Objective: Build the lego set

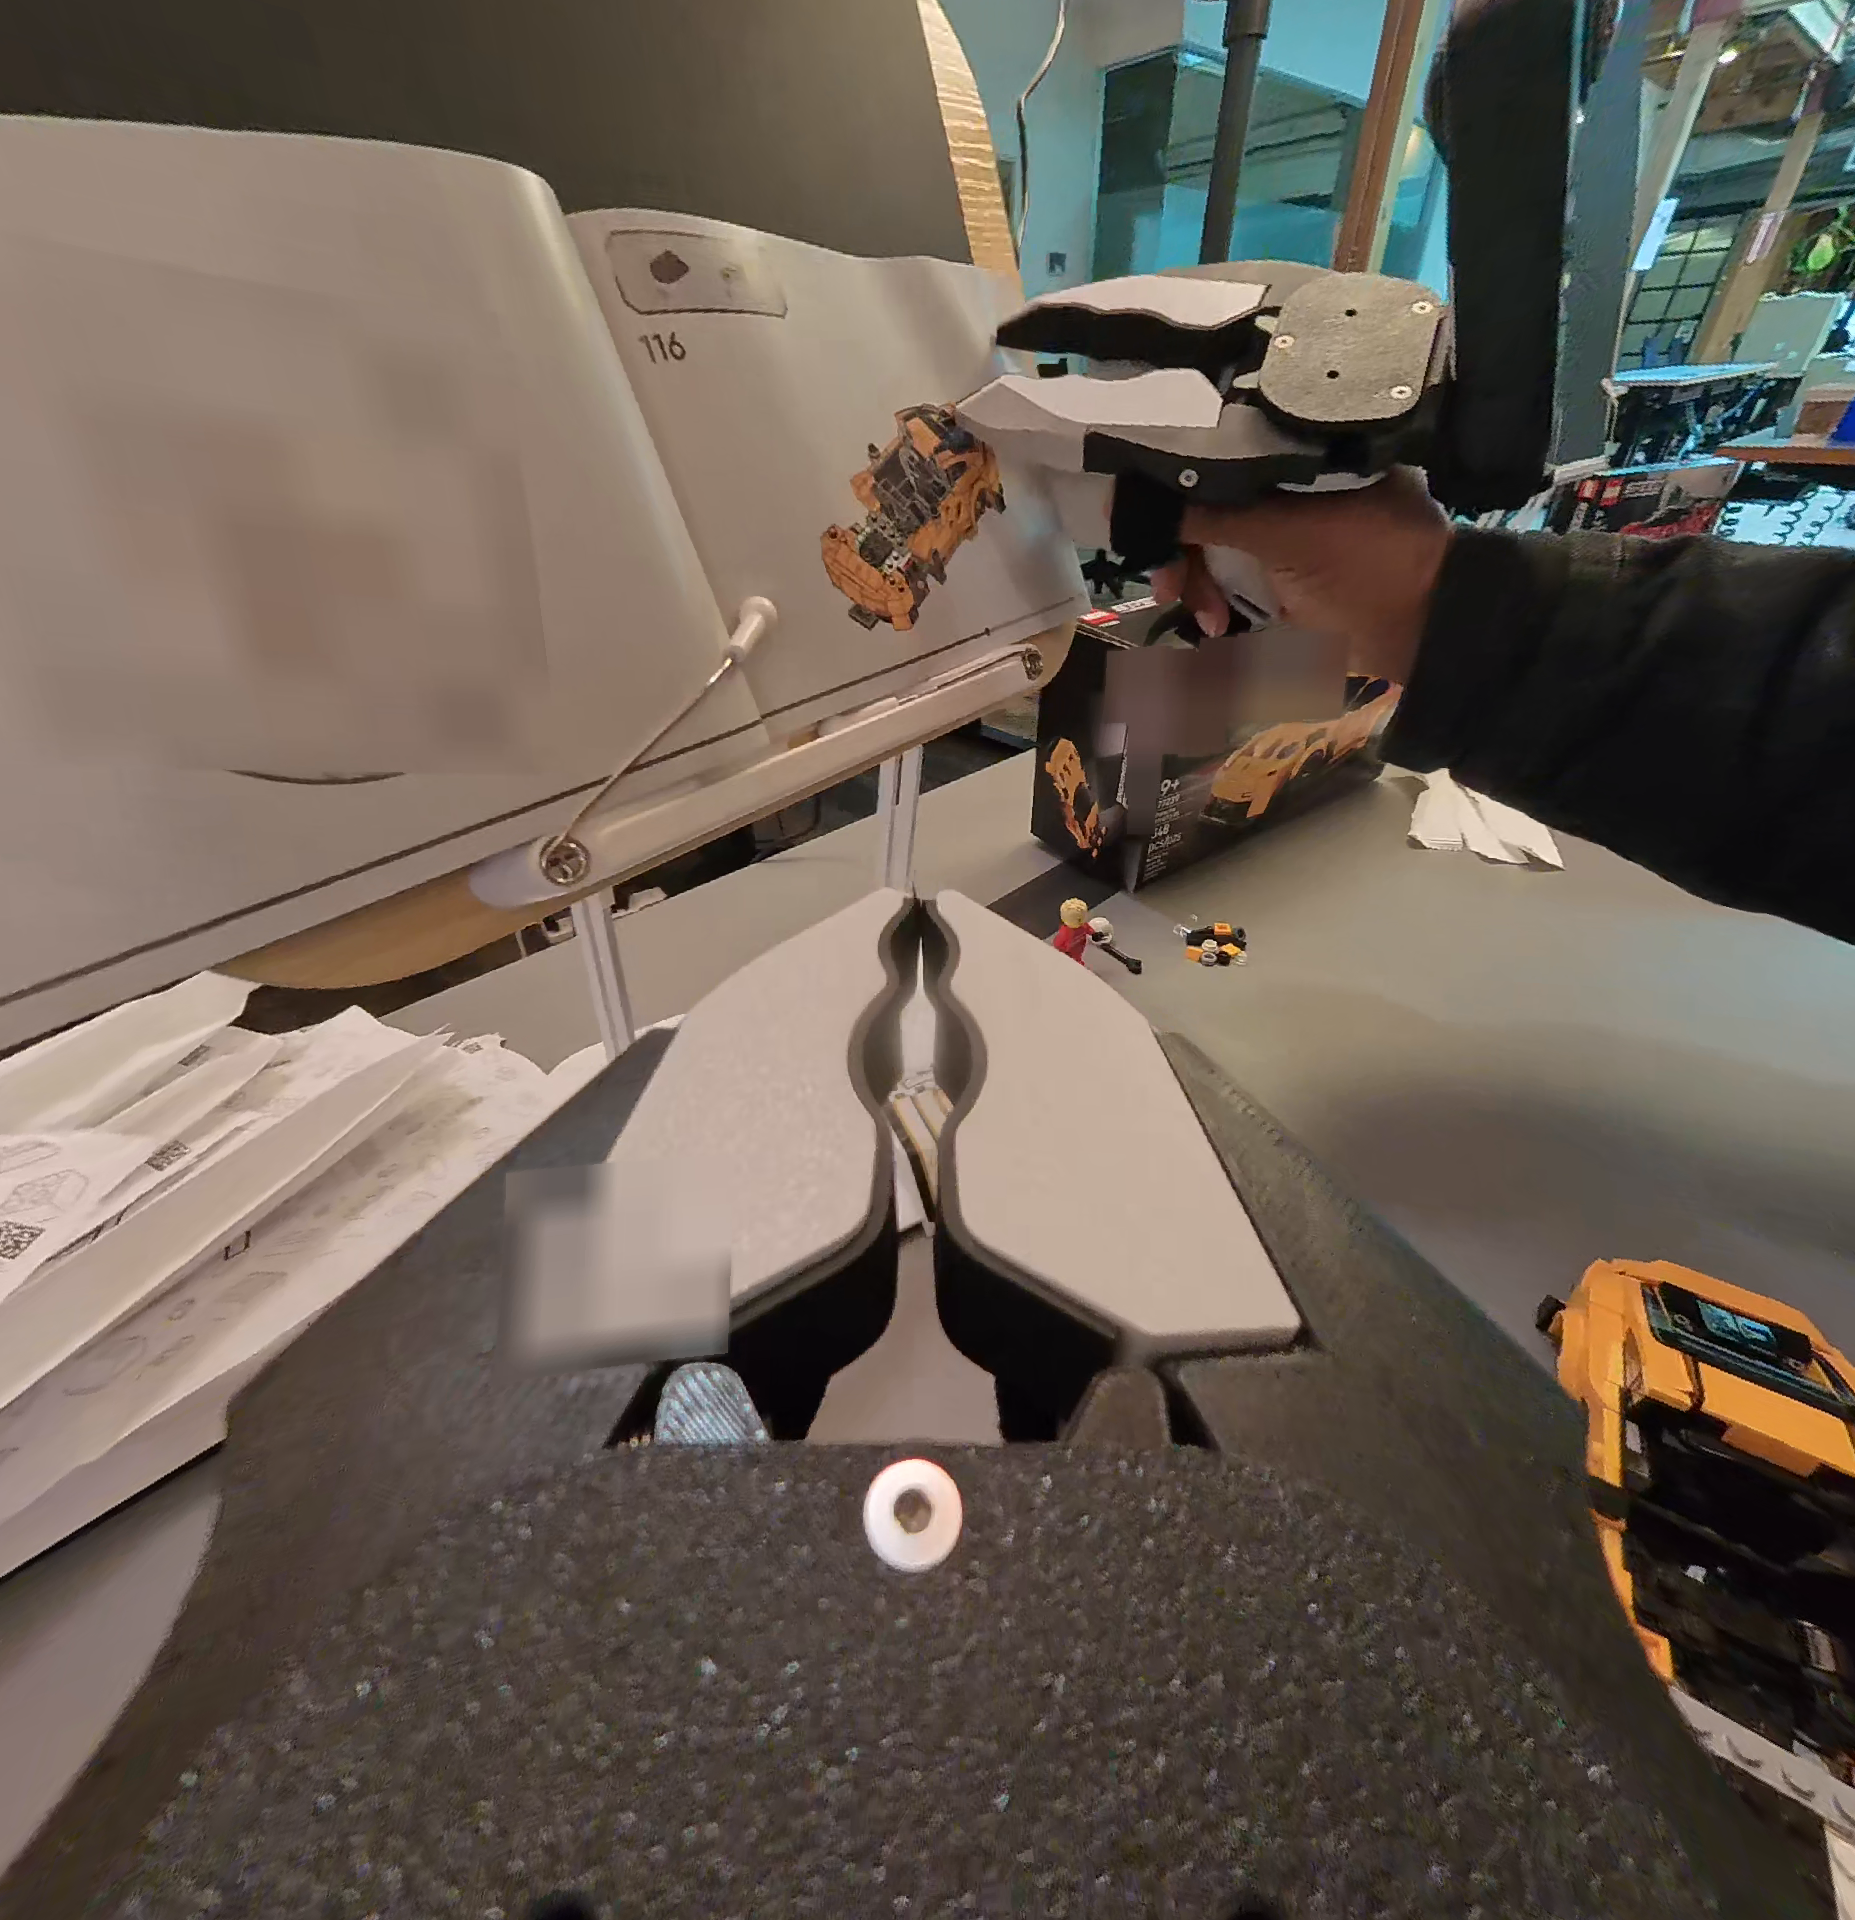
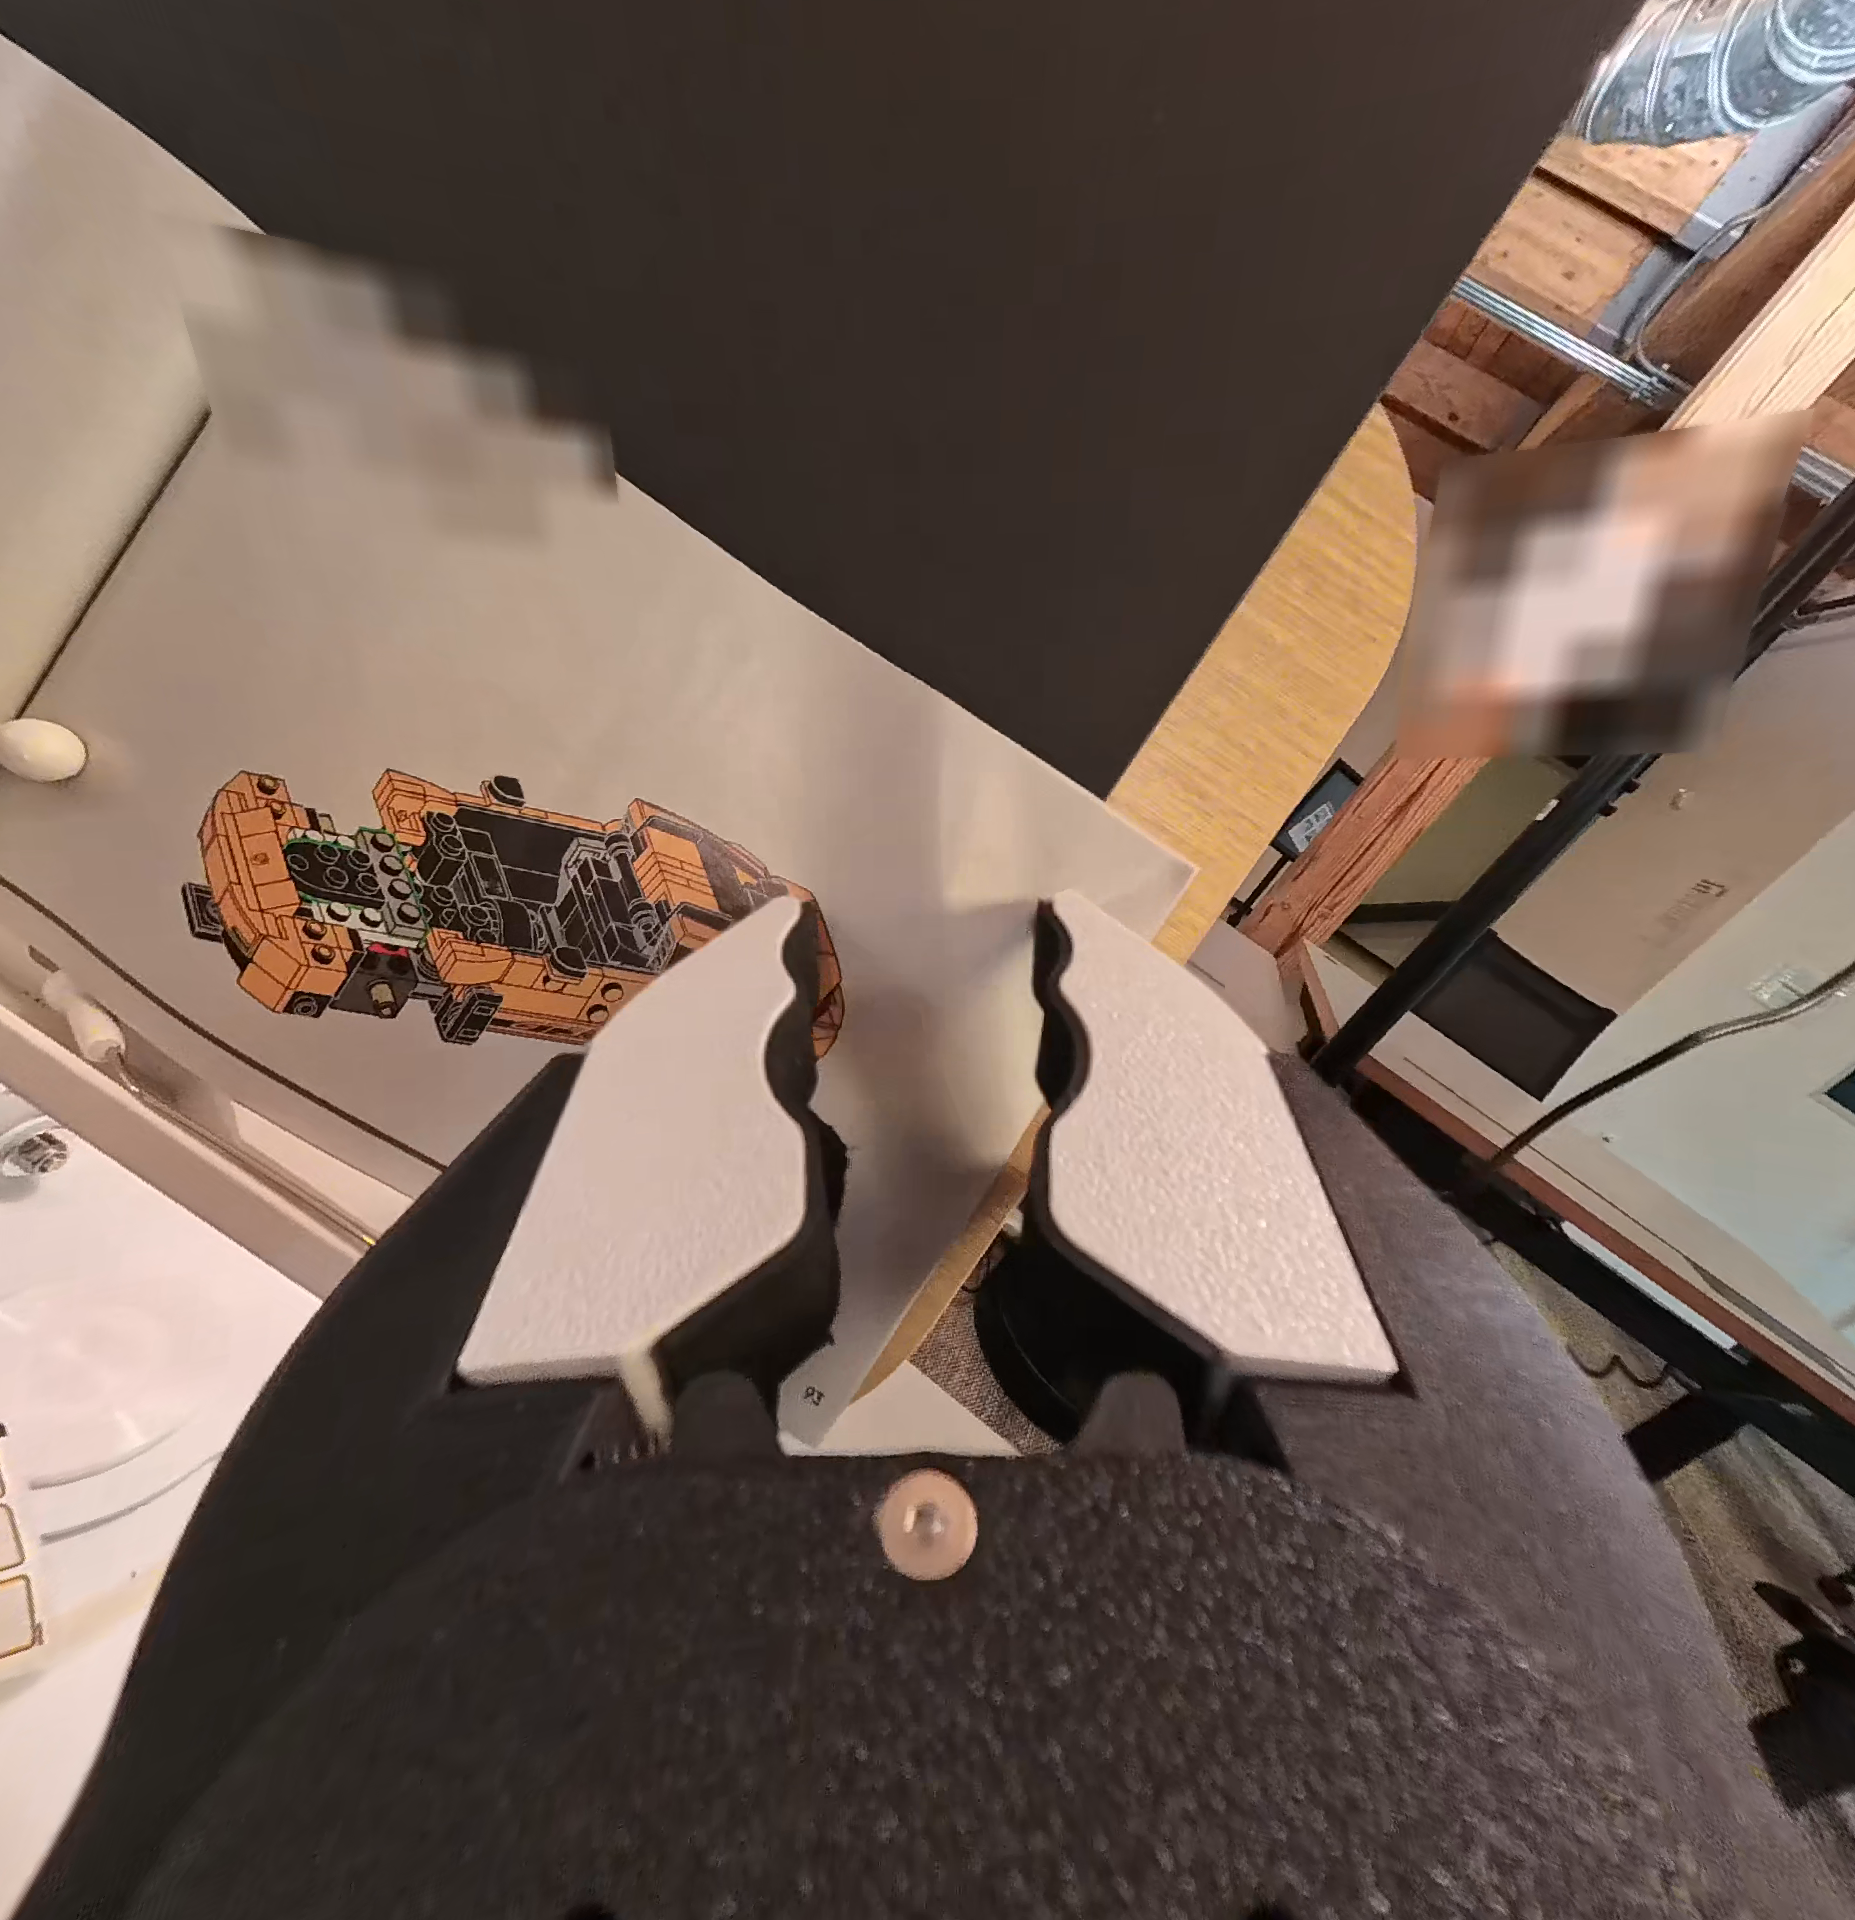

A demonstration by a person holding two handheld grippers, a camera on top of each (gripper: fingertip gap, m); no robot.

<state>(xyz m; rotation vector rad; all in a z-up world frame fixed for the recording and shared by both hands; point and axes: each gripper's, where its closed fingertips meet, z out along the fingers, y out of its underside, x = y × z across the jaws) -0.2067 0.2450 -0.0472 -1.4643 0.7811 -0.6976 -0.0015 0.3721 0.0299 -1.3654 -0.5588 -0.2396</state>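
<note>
Checker: Lego items on the worktop (image 1: 1422, 1091), with any print?

Lister: Orange car model (image 1: 1733, 1455), part-built with its black inside showing, near side of the worktop, right of the left gripper (image 1: 918, 920). Black set box (image 1: 1214, 769), toward the far edge, with a brand mark, an age mark, small white print and car pictures. Minifigure (image 1: 1074, 930) in red, lying in front of the box. Loose pieces (image 1: 1217, 943), orange and black, a small heap just beside the minifigure. Instruction booklet (image 1: 383, 468), open and tilted on a wooden stand (image 1: 383, 935) at the left, held by a wire page clip (image 1: 684, 696). Right page: a step number, a parts callout and a drawing of the orange car. Paper bags (image 1: 175, 1195), white with printed codes, piled under the stand.

Checker: Grippers?

Lister: Left gripper, low over the worktop, tips pressed together. A small pale thing shows through the gap behind the tips; cannot tell whether it is gripped. Right gripper (image 2: 923, 925), in a hand (image 1: 1318, 561) with a dark sleeve, raised at the right edge of the booklet. Fingers spread, with the outer edge of a page between them; a page number shows at that page's corner
</note>
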